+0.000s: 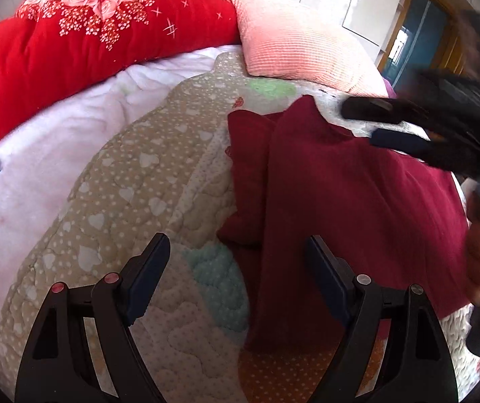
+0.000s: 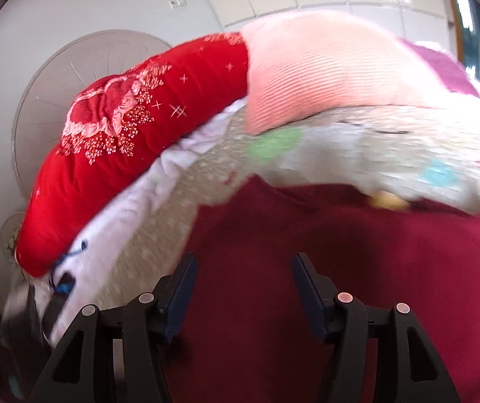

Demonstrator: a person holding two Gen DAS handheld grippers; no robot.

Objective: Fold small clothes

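Note:
A dark red garment (image 1: 341, 194) lies partly folded on the quilted bedspread (image 1: 132, 181); a folded layer covers a lower layer that sticks out on its left. My left gripper (image 1: 236, 262) is open and empty, hovering over the garment's near left edge. My right gripper (image 1: 371, 124) shows blurred at the upper right of the left wrist view, open, above the garment's far corner. In the right wrist view my right gripper (image 2: 243, 278) is open and empty just above the dark red garment (image 2: 357, 268), which fills the lower view.
A red floral duvet (image 1: 72, 50) and a pink ribbed pillow (image 1: 300, 43) lie along the far side of the bed. A white fleece blanket (image 1: 28, 168) lies at the left. A doorway (image 1: 418, 37) stands at the far right.

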